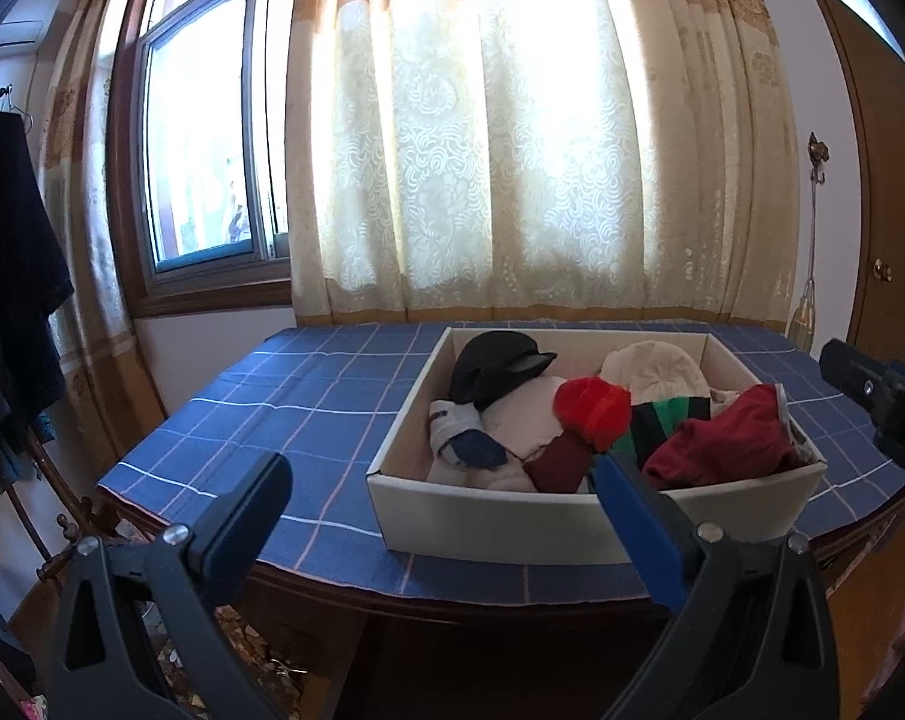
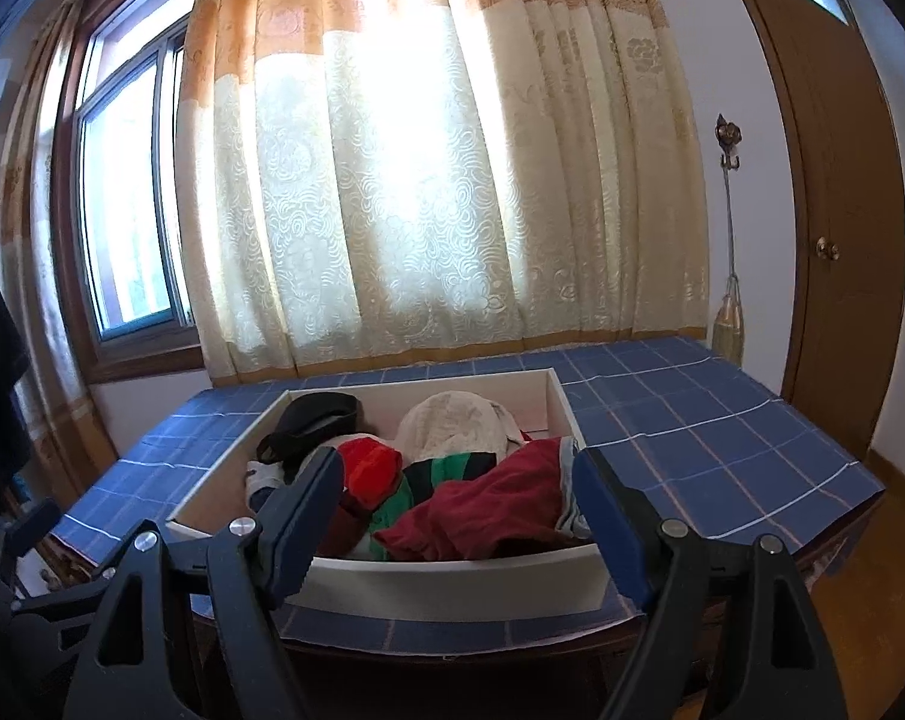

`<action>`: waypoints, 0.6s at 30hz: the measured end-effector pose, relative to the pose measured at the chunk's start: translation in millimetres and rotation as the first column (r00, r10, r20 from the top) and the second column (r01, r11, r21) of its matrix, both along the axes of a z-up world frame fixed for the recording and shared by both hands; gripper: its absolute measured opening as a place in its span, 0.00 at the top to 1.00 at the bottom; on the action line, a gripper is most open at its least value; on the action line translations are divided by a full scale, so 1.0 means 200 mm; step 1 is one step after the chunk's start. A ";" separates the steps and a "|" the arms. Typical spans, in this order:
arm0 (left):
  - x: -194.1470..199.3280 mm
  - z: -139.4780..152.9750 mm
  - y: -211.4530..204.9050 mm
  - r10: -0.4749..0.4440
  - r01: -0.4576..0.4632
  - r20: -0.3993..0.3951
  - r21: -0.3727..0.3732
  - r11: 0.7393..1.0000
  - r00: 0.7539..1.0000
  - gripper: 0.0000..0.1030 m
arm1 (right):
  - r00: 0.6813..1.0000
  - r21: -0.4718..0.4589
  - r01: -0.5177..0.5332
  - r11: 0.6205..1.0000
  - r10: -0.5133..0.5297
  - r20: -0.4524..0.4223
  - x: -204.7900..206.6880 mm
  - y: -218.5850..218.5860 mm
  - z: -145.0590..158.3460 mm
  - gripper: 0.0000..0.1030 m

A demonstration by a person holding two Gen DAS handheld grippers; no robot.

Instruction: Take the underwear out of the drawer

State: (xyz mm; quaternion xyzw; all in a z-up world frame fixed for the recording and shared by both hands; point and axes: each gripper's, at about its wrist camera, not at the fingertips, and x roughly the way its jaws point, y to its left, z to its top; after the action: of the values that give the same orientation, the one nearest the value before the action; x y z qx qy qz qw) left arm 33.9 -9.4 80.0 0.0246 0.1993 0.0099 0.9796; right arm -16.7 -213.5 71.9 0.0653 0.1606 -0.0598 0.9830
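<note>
drawer: white drawer (image 1: 500, 516) on blue checked tablecloth (image 1: 308, 396), curtain (image 1: 482, 150) behind
underwear: dark red underwear (image 2: 500, 510) in drawer's front right, beside red hat (image 1: 593, 408), black cap (image 1: 500, 360) at the back
left gripper (image 1: 440, 480): jaws wide, empty, short of drawer front
right gripper (image 2: 458, 474): jaws wide, empty, fingertips framing underwear, no contact
left view only: right gripper at drawer's right, dark clothes (image 1: 8, 276) hanging left

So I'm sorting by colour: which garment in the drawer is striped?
The green-and-black striped piece in the drawer's middle, between the bright red knit and the dark red cloth; the rest look plain.
</note>
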 end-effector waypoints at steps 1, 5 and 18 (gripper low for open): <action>0.00 0.00 0.00 0.001 -0.001 0.001 0.004 1.000 1.000 0.00 | 1.000 0.003 -0.005 1.000 0.005 -0.004 0.00 0.00 0.00 0.22; -0.03 0.00 -0.01 0.001 -0.001 0.007 0.014 1.000 1.000 0.00 | 1.000 0.031 -0.002 1.000 0.002 -0.001 -0.03 0.00 -0.01 0.22; -0.11 0.02 -0.04 -0.039 0.037 0.036 0.057 0.998 0.999 0.00 | 1.000 0.017 0.000 1.000 0.000 0.026 -0.10 0.03 0.01 0.22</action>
State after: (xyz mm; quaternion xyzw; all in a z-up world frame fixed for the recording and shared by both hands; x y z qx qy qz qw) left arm 12.8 -17.2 83.4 0.0559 0.1804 -0.0028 0.9820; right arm -36.0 -206.7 74.0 0.0745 0.1483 -0.0575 0.9845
